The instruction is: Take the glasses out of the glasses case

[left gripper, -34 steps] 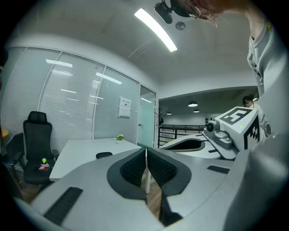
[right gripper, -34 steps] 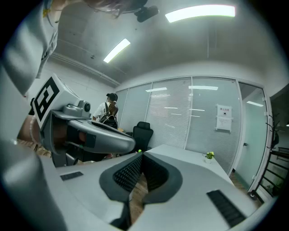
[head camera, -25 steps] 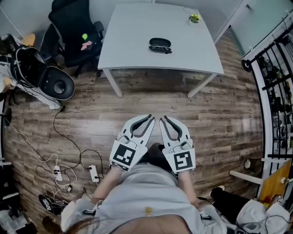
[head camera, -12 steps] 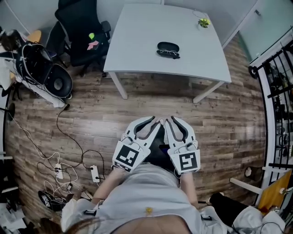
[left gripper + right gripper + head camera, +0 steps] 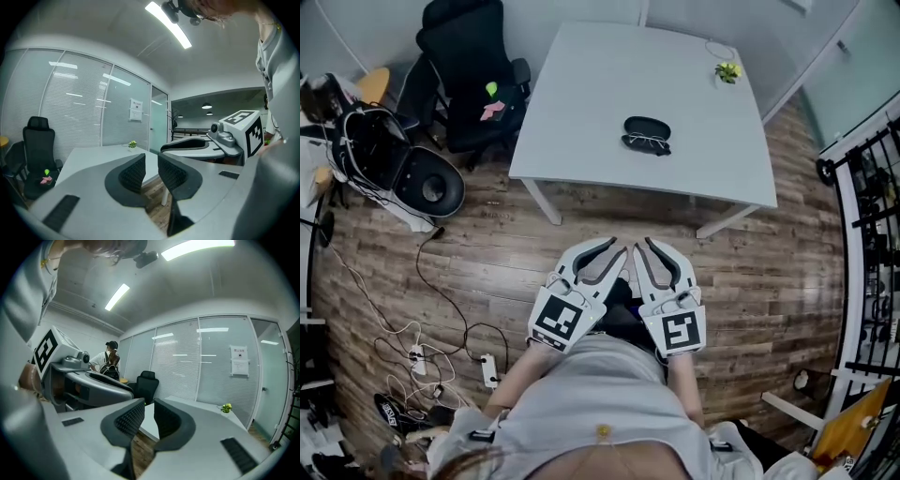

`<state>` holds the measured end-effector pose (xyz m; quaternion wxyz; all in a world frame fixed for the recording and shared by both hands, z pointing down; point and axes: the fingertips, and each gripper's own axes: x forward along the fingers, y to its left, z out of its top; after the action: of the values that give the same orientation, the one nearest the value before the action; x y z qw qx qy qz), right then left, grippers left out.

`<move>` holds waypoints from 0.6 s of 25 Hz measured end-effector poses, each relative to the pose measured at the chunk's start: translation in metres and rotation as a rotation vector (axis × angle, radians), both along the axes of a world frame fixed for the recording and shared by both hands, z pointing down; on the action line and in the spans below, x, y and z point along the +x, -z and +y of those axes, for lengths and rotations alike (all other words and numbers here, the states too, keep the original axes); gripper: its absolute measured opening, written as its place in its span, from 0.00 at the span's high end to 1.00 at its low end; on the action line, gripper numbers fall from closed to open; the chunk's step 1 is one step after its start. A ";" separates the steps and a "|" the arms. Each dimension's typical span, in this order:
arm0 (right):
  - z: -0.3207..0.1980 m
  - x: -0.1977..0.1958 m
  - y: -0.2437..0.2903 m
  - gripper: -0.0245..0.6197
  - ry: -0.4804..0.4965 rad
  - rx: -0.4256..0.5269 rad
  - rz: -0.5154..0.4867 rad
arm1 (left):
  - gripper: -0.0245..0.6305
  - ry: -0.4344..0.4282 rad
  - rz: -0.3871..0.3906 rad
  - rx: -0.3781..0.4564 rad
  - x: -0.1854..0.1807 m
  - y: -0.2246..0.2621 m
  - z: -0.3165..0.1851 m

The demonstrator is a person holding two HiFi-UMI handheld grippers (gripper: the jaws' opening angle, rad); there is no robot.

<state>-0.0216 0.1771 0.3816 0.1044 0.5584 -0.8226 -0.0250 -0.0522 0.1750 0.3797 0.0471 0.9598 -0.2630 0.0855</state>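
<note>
A black glasses case [image 5: 647,126] lies shut on the white table [image 5: 581,112], with a pair of glasses [image 5: 646,142] right in front of it. Both grippers are held side by side over the wooden floor, well short of the table's near edge. My left gripper [image 5: 617,247] points at the table with a narrow gap between its jaws and nothing in it [image 5: 152,171]. My right gripper [image 5: 641,246] is beside it, its jaws slightly apart and empty [image 5: 149,416]. Neither gripper view shows the case or the glasses.
A small potted plant [image 5: 727,71] stands at the table's far right corner. A black office chair [image 5: 469,66] sits left of the table, a bag [image 5: 394,159] and cables [image 5: 441,319] on the floor further left. A black rack [image 5: 867,216] lines the right side.
The table, case and glasses have come nearer and sit lower in the head view. Both grippers have been carried forward together, still side by side.
</note>
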 end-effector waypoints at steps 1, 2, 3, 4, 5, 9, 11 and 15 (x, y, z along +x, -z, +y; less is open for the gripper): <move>-0.007 0.004 0.002 0.87 0.005 0.000 0.000 | 0.81 0.002 -0.004 0.002 0.005 0.002 -0.007; -0.015 0.009 0.003 0.87 0.010 -0.002 0.004 | 0.81 0.004 -0.005 0.003 0.010 0.004 -0.015; -0.022 0.015 0.003 0.87 0.014 -0.004 0.010 | 0.81 0.006 -0.004 0.003 0.016 0.005 -0.023; -0.030 0.020 0.004 0.87 0.017 -0.005 0.016 | 0.81 0.007 -0.003 0.003 0.022 0.006 -0.031; -0.038 0.026 0.005 0.87 0.021 -0.005 0.018 | 0.81 0.010 -0.001 0.002 0.028 0.006 -0.038; -0.065 0.046 0.007 0.87 0.042 0.001 0.015 | 0.81 0.020 -0.003 -0.008 0.050 0.005 -0.065; -0.079 0.056 0.007 0.87 0.053 0.001 0.013 | 0.81 0.027 -0.005 -0.011 0.059 0.004 -0.076; -0.104 0.070 0.007 0.87 0.077 -0.002 0.010 | 0.81 0.045 -0.005 -0.016 0.074 0.002 -0.100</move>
<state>0.0483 0.0728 0.3744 0.1077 0.5260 -0.8431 -0.0311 0.0215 0.0752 0.3774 0.0563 0.9530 -0.2840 0.0889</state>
